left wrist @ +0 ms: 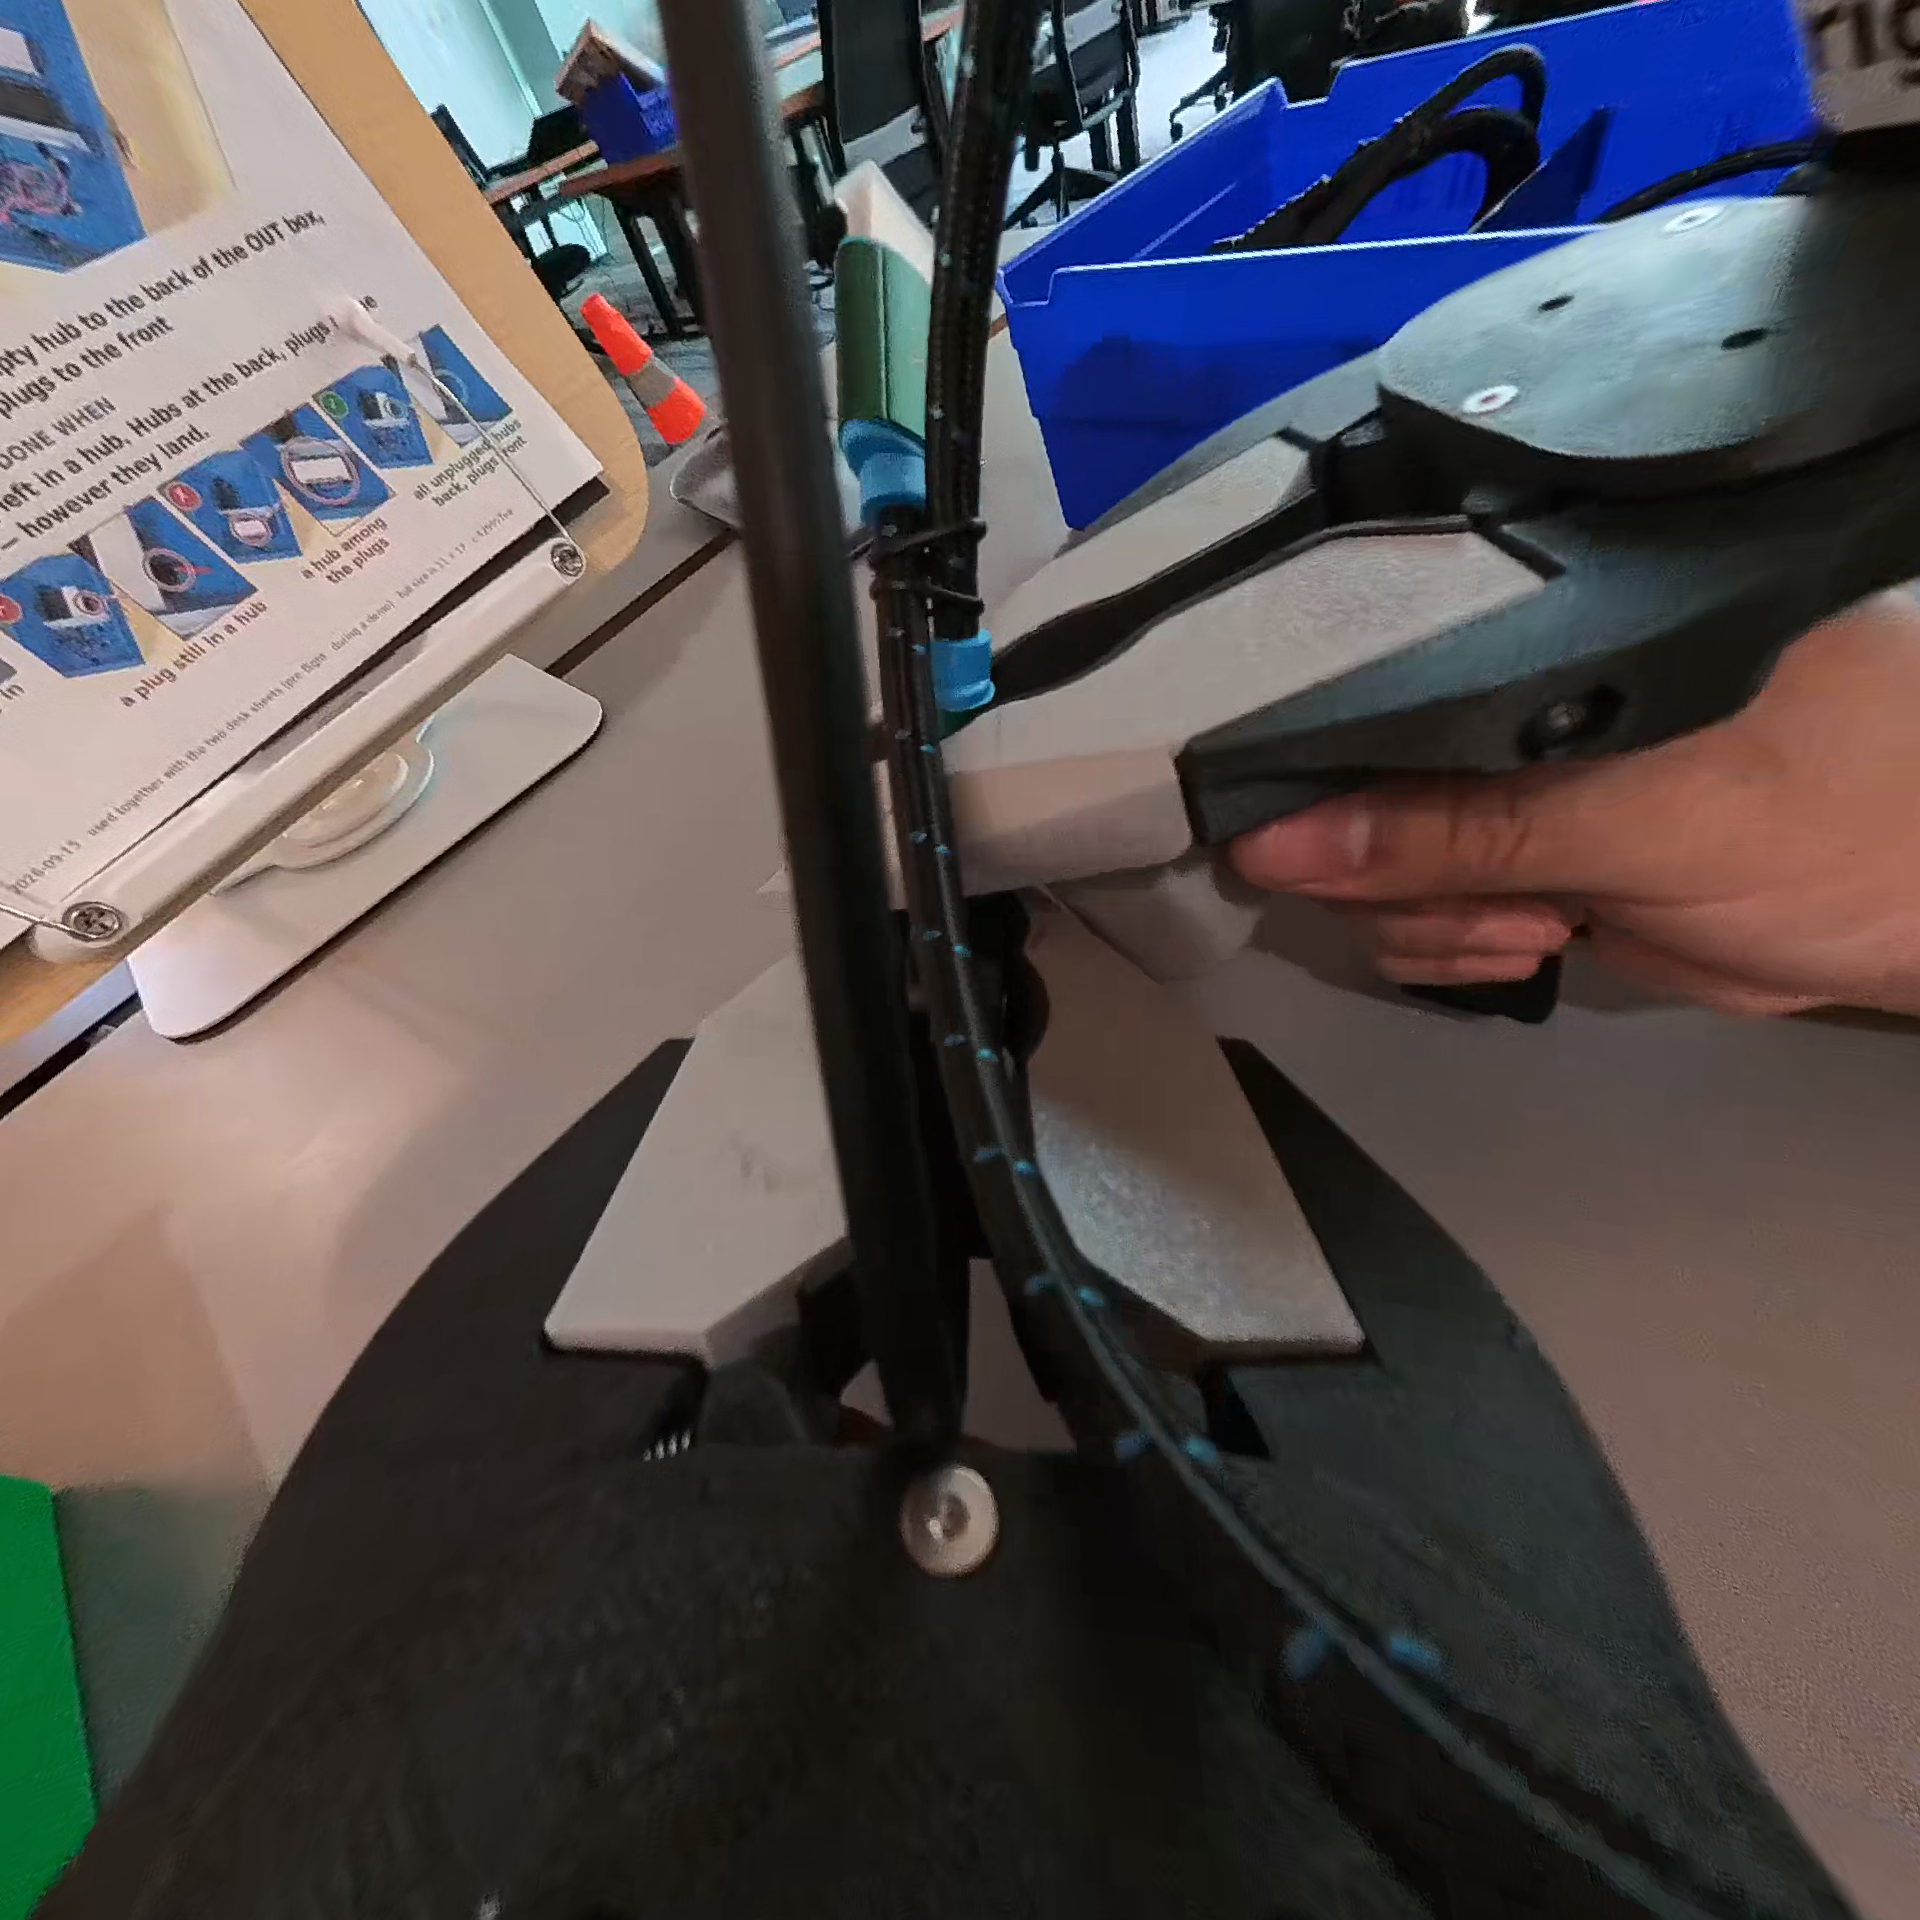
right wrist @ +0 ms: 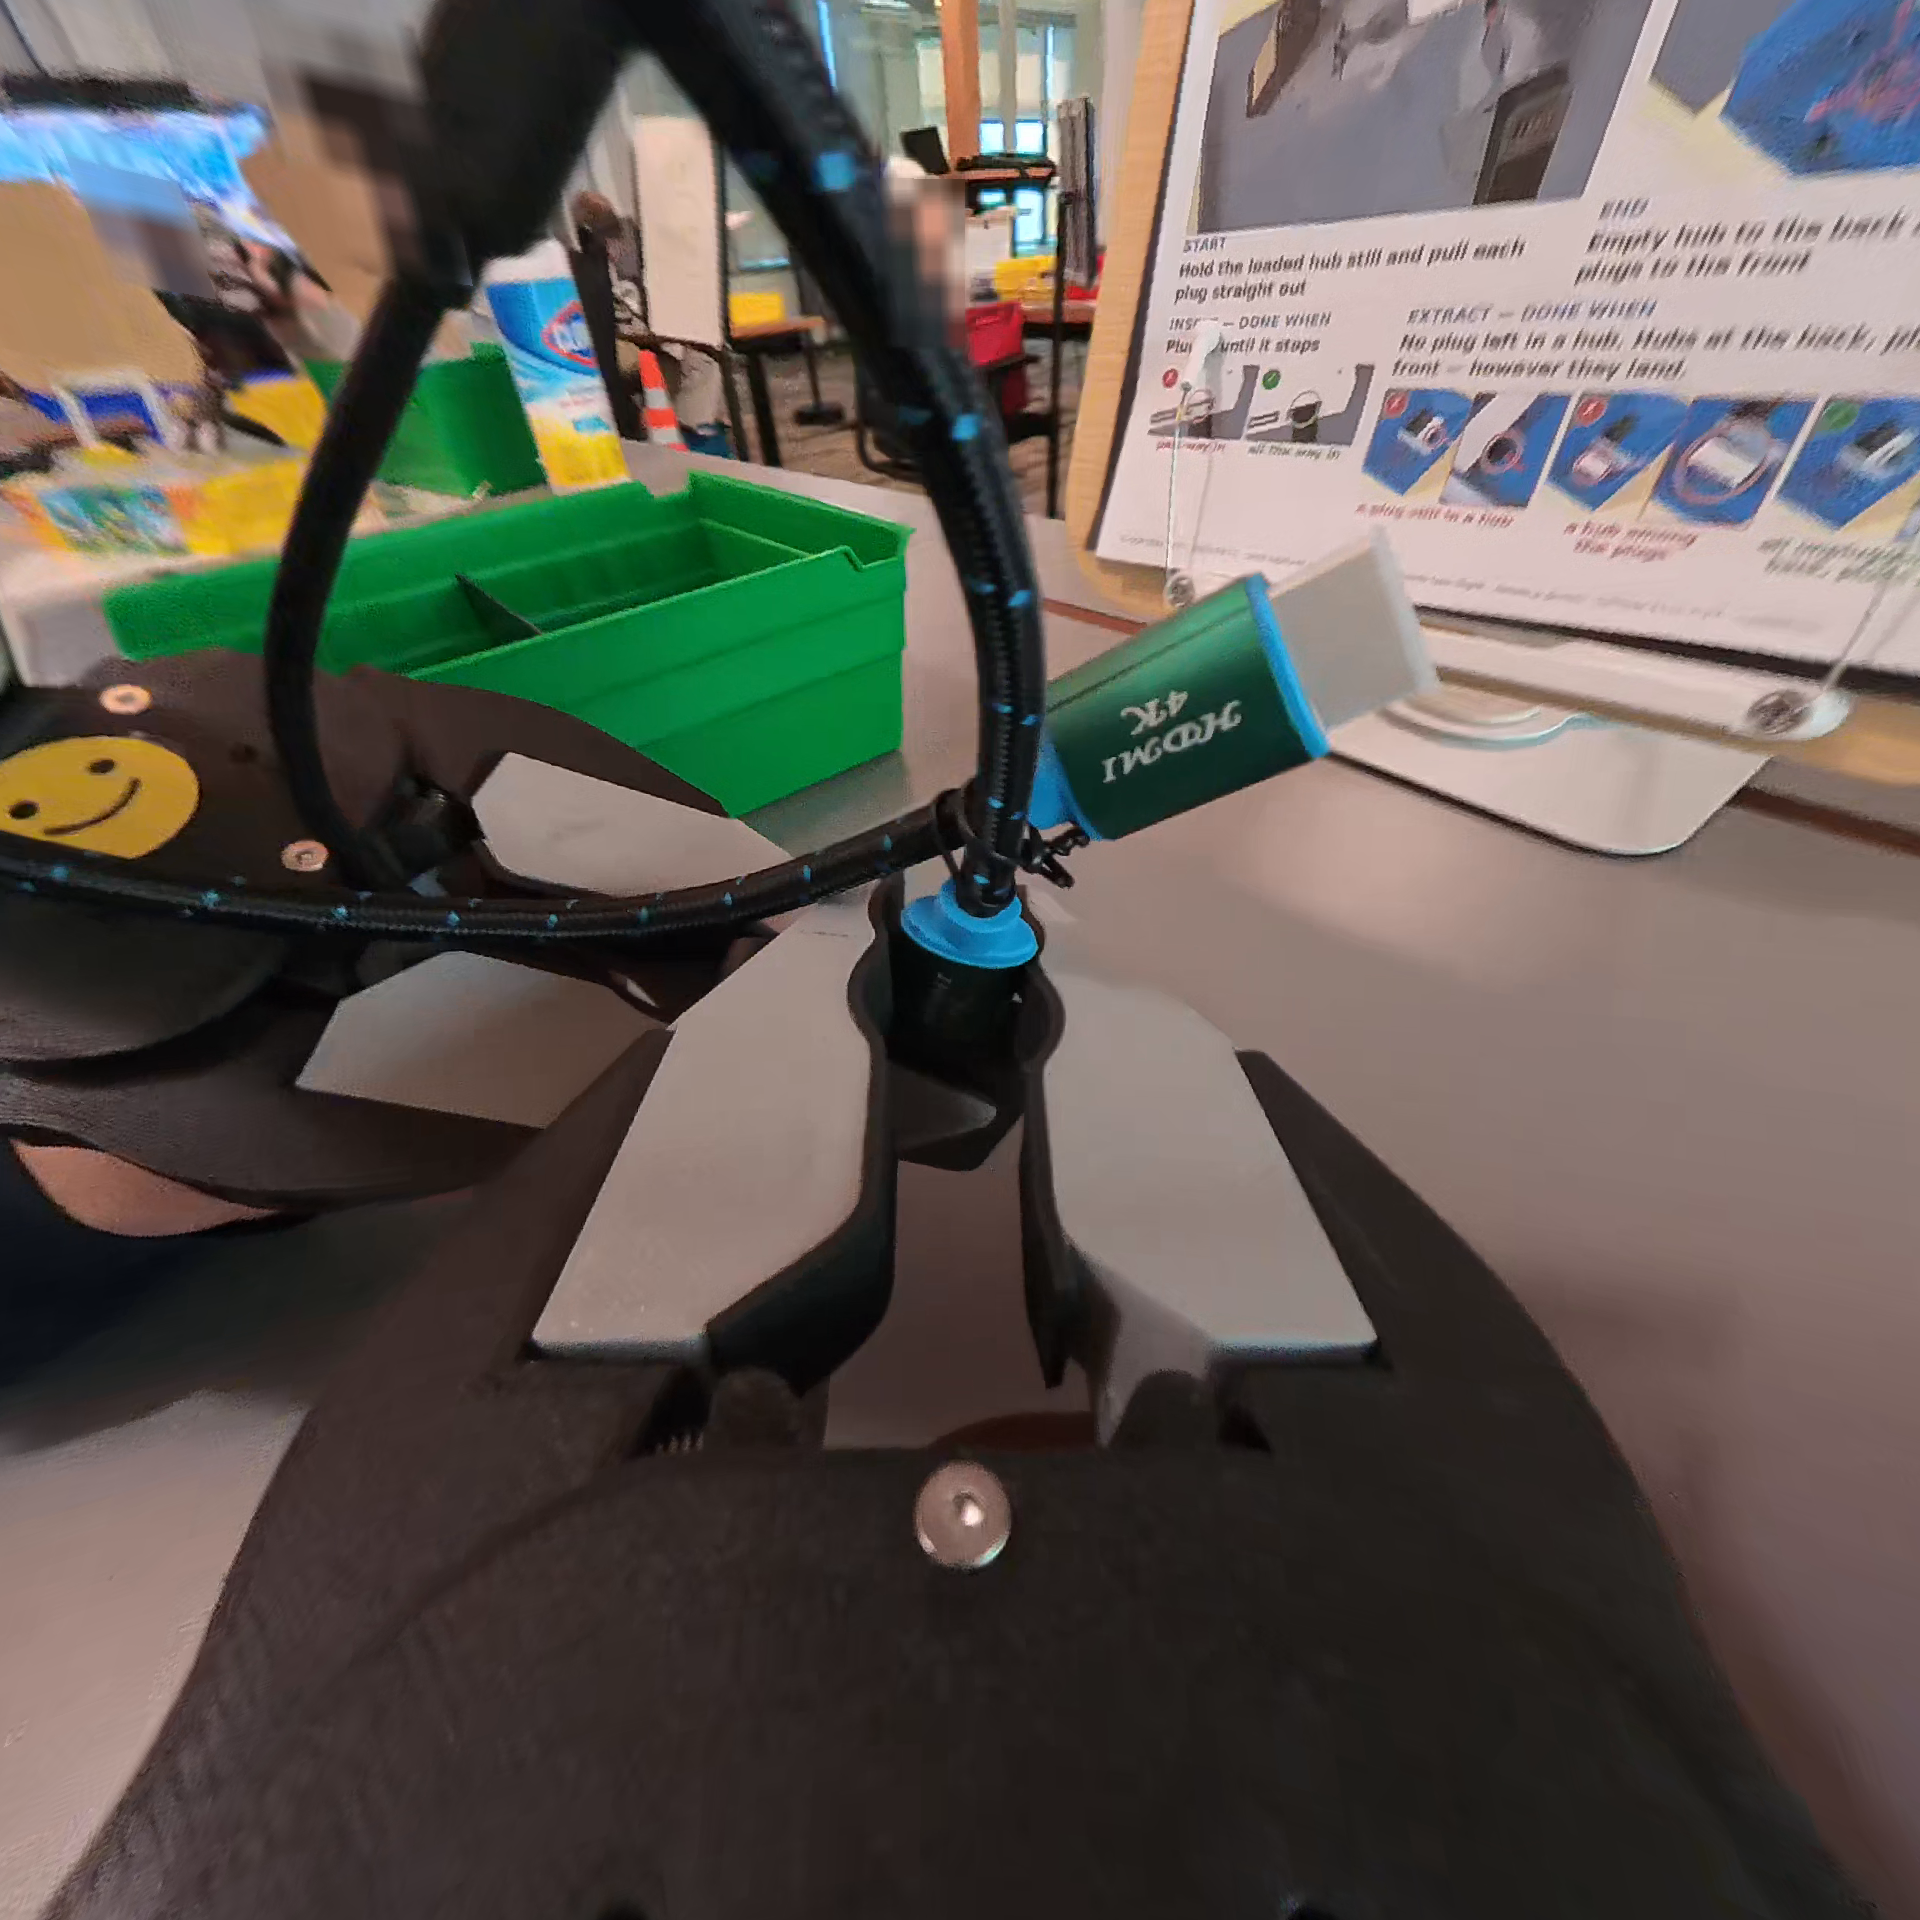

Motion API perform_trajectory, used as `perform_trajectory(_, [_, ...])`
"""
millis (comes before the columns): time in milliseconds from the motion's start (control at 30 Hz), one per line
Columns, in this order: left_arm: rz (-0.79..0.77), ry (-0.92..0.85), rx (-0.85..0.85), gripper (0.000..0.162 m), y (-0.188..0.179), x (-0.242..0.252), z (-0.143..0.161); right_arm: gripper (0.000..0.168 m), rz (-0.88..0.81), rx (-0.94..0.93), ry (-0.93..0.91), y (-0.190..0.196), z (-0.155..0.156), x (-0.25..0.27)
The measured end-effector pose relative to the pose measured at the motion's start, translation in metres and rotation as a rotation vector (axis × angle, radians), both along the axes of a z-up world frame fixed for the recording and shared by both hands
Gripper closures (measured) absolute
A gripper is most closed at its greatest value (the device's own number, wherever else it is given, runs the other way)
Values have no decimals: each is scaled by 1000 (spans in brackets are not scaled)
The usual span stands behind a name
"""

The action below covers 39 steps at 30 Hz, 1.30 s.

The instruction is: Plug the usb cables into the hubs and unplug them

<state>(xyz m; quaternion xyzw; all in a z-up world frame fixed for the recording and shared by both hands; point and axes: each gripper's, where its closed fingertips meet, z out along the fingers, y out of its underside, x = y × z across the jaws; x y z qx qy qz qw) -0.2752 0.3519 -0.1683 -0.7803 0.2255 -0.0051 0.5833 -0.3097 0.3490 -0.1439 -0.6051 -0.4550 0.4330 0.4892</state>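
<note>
Jaws, right gripper (right wrist: pixel 961 1023): drawn in on the lower plug (right wrist: pixel 961 971) of a braided cable, a green connector body with a blue collar, gripped by its sides; plug long axis runs straight out along the fingers, cable end pointing away from the camera

Jaws, left gripper (left wrist: pixel 914 1195): nearly together around the black cable bundle (left wrist: pixel 914 935) that stands between the pale pads; whether the pads truly pinch it or only flank it I cannot tell, the cords hide the contact

Braided cable (right wrist: pixel 997 582): black with blue flecks, loops up from the held plug and back down; bound by a thin black tie just above the blue collar

Second plug (right wrist: pixel 1216 717): green shell, blue band, bare metal tip, free in the air, tilted up and to the right, just above and right of the right gripper's fingertips

Relation: the right gripper meets the bundle from the side, its fingertips touching the cords just beyond the left gripper's tips; right is the nearer to the plugs

Hand (left wrist: pixel 1621 862): wraps the right gripper's handle

Surroundings: grey table (right wrist: pixel 1455 1039); green divided bin (right wrist: pixel 665 613) behind left; blue bin (left wrist: pixel 1195 343) with dark cables; printed instruction sheet (right wrist: pixel 1507 343) on a white stand; orange cone (left wrist: pixel 644 374) far back
</note>
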Motion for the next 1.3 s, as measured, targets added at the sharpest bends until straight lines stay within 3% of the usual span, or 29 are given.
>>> perform_trajectory(67, [-1, 4, 16, 151, -1, 0, 2, 152, 21, -27, 16, -2, 2, -1])
perform_trajectory(167, [12, 66, 24, 151, -1, -2, 2, 153, 173, -404, 127, -5, 1, -2])
perform_trajectory(233, [-7, 5, 25, 150, -1, 1, 6, 154, 267, -657, 216, -3, 3, 1])
perform_trajectory(300, [-6, 13, 26, 150, -1, 1, 6, 153, 309, -764, 256, -2, 4, 2])
perform_trajectory(433, [-1, 28, 33, 150, -2, -1, 8, 153, 306, -705, 239, -4, 5, 0])
perform_trajectory(600, [10, 39, 9, 153, -1, -4, 2, 149, 108, -226, 34, 0, -2, -2])
perform_trajectory(667, [9, 29, 28, 153, -2, -3, 7, 152, 132, -270, 77, -2, 4, -2])
perform_trajectory(800, [3, 35, 50, 150, -3, -1, 13, 152, 352, -774, 291, -6, 15, 3])
perform_trajectory(867, [-6, 26, 52, 150, -4, 0, 14, 150, 412, -884, 344, -6, 18, 5])
perform_trajectory(933, [-7, 31, 47, 150, -4, 0, 12, 153, 381, -813, 300, -6, 15, 4])
perform_trajectory(1100, [3, 32, 45, 151, -3, -3, 11, 149, 114, -274, 83, 4, 8, 2])
perform_trajectory(1233, [12, 51, 59, 151, -2, -4, 12, 148, 101, -288, 115, 7, 11, 3])
perform_trajectory(1300, [16, 65, 73, 151, -2, -5, 13, 138, 109, -350, 143, 8, 10, 3])
